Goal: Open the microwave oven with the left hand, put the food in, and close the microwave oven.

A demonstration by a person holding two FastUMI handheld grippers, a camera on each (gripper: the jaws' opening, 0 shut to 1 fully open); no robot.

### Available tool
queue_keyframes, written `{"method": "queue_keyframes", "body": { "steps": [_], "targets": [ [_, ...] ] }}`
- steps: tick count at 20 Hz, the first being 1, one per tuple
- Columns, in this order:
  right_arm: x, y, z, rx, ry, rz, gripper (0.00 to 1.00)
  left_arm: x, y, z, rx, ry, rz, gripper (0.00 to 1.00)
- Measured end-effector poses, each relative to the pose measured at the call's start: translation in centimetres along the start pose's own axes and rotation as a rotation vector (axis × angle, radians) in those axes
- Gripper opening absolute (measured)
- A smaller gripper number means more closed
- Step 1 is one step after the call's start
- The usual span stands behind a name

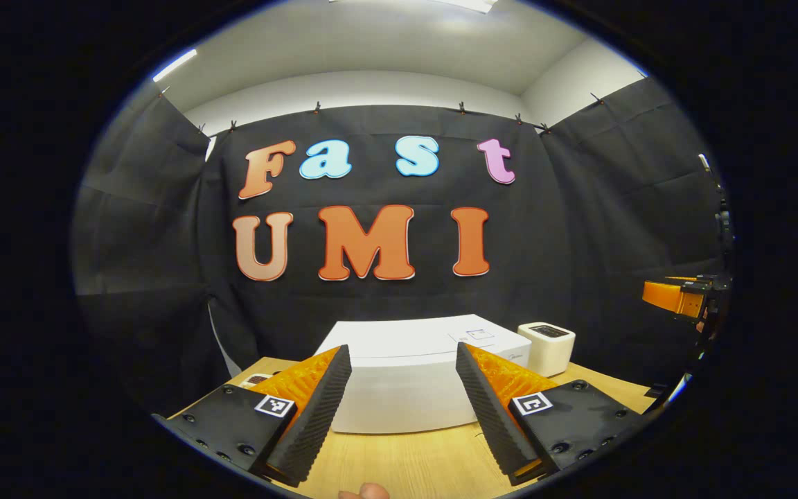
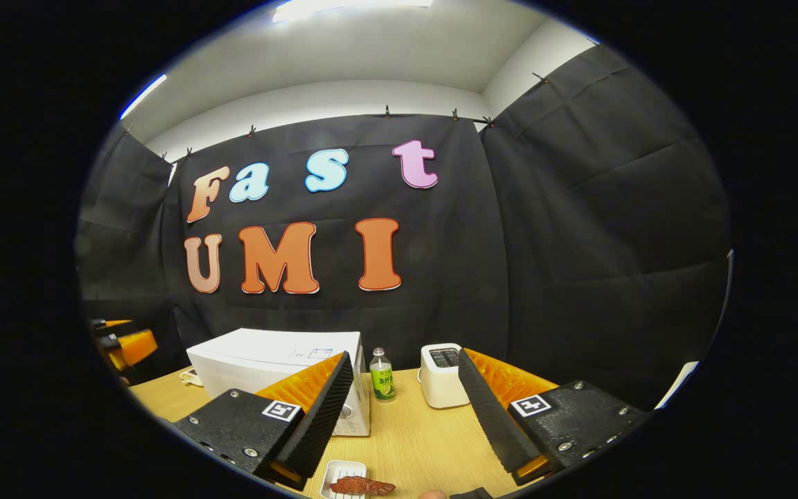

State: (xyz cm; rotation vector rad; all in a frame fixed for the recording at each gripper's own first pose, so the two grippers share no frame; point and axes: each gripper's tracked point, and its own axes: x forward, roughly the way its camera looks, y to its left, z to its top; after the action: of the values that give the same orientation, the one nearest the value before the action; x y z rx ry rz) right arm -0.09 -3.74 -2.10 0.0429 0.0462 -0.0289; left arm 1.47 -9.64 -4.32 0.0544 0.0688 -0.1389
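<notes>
At bottom centre of the right gripper view my right gripper [image 2: 404, 409] is spread, holding nothing | food [image 2: 361, 486] on a small white dish [image 2: 337, 471] just below it | left gripper [image 1: 404, 398] likewise spread | microwave oven [image 1: 406, 388] centre frame beyond, door closed | toaster [image 2: 442, 374] and bottle [image 2: 381, 375] farther back.

No legible text on any object

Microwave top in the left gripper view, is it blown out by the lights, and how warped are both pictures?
Left gripper view: the microwave top is bright but not blown out, its edges stay sharp; fisheye bends the table edge. Right gripper view: evenly lit, ceiling light glares at the top; microwave, bottle and toaster look crisp, and the scene curves near the rim.
</notes>
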Motion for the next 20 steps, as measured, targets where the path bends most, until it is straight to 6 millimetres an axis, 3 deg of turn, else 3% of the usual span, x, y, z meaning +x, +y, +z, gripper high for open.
{"method": "queue_keyframes", "body": {
  "steps": [2,4,7,8,9,10,11,20],
  "targets": [
    [-0.1,-0.6,-0.3,-0.007,0.0,-0.006,0.94,0.6,-2.1,-1.7,-0.012,0.024,-0.03,1.0],
    [-0.1,-1.3,-0.7,-0.015,0.007,-0.021,0.95,1.5,-4.6,-3.7,-0.038,0.049,-0.064,0.94],
    [-0.1,-2.4,-1.3,-0.017,0.018,-0.04,0.94,3.8,-6.9,-6.3,-0.091,0.064,-0.08,0.94],
    [0.0,-3.0,-1.5,-0.02,0.019,-0.054,0.95,4.6,-7.7,-7.1,-0.111,0.062,-0.086,1.0],
    [0.1,-3.6,-1.7,-0.024,0.02,-0.067,0.95,5.5,-8.2,-7.9,-0.126,0.061,-0.086,0.94],
    [0.2,-4.1,-1.9,-0.026,0.022,-0.077,0.95,6.3,-8.6,-8.8,-0.136,0.062,-0.08,0.98],
    [0.3,-4.5,-2.2,-0.027,0.024,-0.086,0.94,7.2,-8.8,-9.5,-0.138,0.066,-0.067,0.94],
    [2.5,-8.7,-5.8,-0.011,0.076,-0.148,0.95,14.4,-12.6,-17.9,-0.084,0.173,-0.035,0.97]
  ]
}}
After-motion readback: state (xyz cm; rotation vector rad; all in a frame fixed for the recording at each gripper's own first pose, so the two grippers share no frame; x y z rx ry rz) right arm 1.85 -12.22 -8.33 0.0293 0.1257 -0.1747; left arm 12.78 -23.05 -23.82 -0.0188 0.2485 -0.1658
